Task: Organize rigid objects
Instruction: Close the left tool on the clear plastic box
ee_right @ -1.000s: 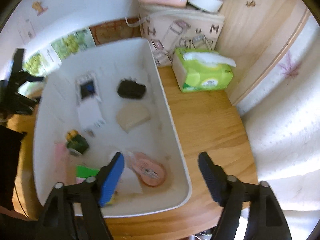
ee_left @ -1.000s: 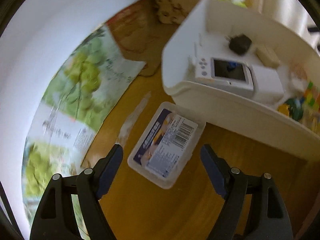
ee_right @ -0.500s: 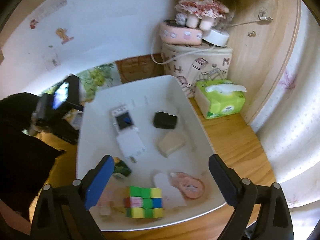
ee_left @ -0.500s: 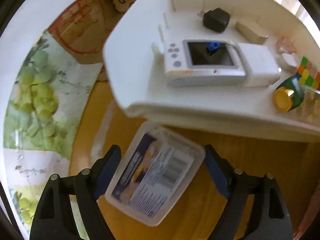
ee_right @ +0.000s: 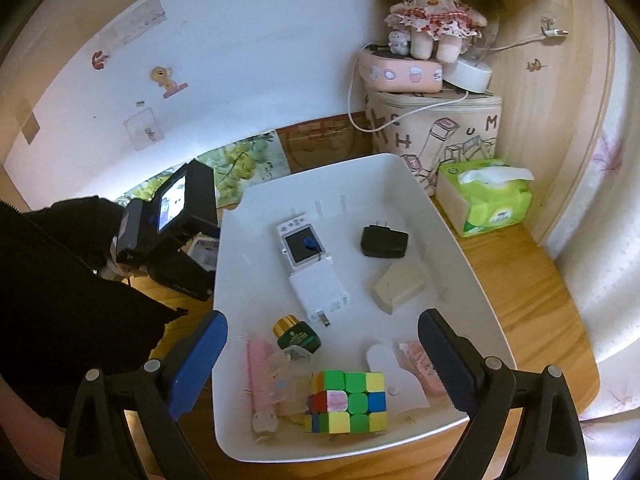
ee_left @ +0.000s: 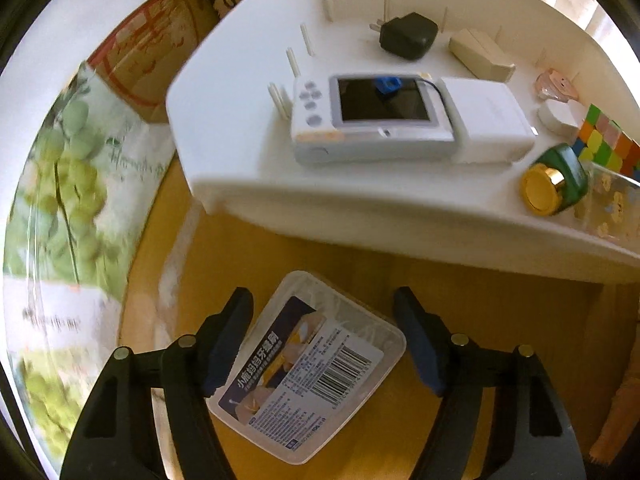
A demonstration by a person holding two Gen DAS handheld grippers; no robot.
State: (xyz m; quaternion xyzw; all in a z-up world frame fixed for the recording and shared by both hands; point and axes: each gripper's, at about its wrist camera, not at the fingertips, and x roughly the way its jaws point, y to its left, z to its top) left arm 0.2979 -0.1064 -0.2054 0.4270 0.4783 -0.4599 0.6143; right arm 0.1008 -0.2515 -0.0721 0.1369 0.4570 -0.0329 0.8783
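Note:
A clear plastic box point(ee_left: 308, 364) with a barcode label lies on the wooden table, just outside the white tray point(ee_left: 280, 196). My left gripper point(ee_left: 320, 300) points down over it. Its jaws are closing with the box between them, and the pads stand at the box's edges without clamping it. My right gripper point(ee_right: 323, 320) hangs open above the near end of the tray point(ee_right: 256, 280) with nothing between its fingers. In the tray lie a colour cube point(ee_right: 346, 402), a white handheld console point(ee_right: 300, 246), a black charger point(ee_right: 383, 241) and a green jar point(ee_right: 298, 336).
A green tissue box point(ee_right: 486, 196) and a printed bag point(ee_right: 436, 136) with a doll on top stand behind the tray's right side. A grape-print sheet point(ee_left: 68, 152) lies along the wall. A person's black sleeve point(ee_right: 60, 300) fills the left.
The left gripper has come down over the plastic box and its fingers have narrowed around it. The right gripper has drawn back from the tray and opened wider; the cube now shows in the tray.

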